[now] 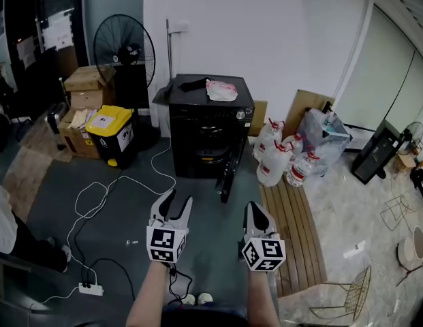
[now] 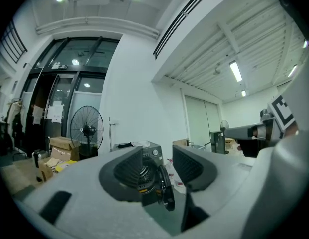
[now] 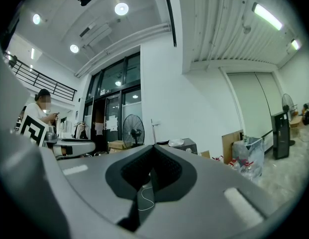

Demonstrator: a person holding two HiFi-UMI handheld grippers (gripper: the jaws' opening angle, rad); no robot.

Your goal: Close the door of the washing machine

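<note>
The black washing machine (image 1: 210,125) stands against the white wall, some way in front of me. Its round door (image 1: 229,169) hangs open, swung out toward me on the machine's right side. My left gripper (image 1: 176,204) is held low over the grey floor, well short of the machine, with its jaws apart and nothing between them. In the left gripper view the machine (image 2: 150,156) and its open door (image 2: 167,193) show through the gap between the jaws of the left gripper (image 2: 158,166). My right gripper (image 1: 256,213) is beside it, shut and empty; its jaws meet in the right gripper view (image 3: 152,166).
A yellow-lidded bin (image 1: 112,133), cardboard boxes (image 1: 85,87) and a standing fan (image 1: 124,46) are left of the machine. Water jugs (image 1: 279,159) and a plastic bag sit to its right. A white cable (image 1: 109,196) and power strip (image 1: 90,289) lie on the floor at left.
</note>
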